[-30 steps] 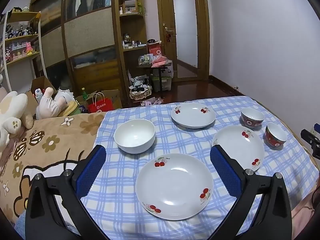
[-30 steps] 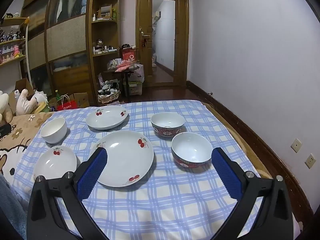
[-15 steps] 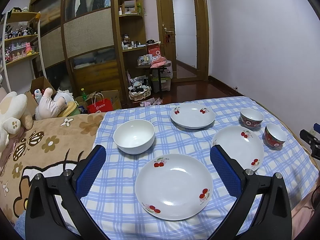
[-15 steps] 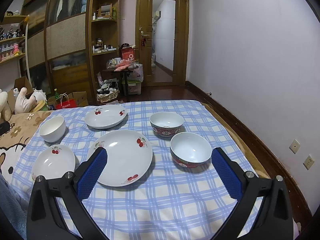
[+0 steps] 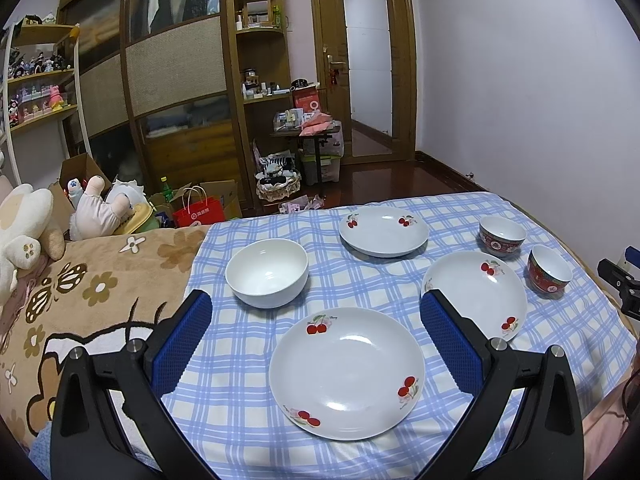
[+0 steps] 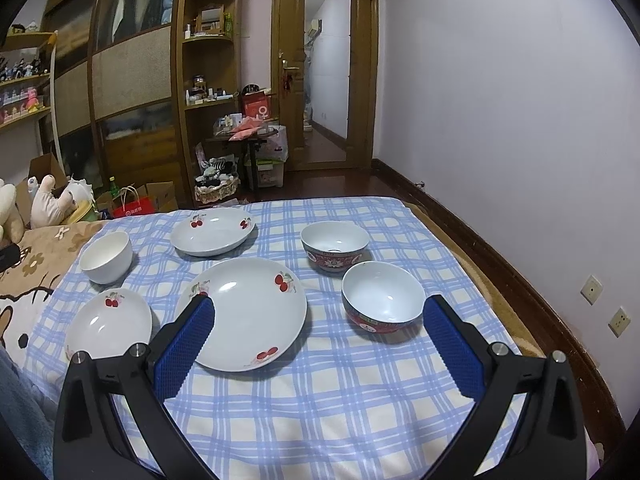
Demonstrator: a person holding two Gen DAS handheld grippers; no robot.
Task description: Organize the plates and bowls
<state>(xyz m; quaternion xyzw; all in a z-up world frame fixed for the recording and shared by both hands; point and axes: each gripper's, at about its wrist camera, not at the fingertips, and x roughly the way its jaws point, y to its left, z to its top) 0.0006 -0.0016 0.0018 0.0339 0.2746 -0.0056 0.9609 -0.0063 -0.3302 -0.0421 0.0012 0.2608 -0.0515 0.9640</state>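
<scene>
Plates (image 6: pixel 244 312), three; bowls (image 6: pixel 382 296), three.

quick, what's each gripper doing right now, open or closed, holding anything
Left gripper: open, holding nothing, above the near cherry plate.
Right gripper: open, holding nothing.

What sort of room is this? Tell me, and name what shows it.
Most likely a bedroom in a home: the dishes sit on a checked cloth spread beside a cartoon blanket, with plush toys at its edge and a wooden wardrobe with shelves behind.
</scene>
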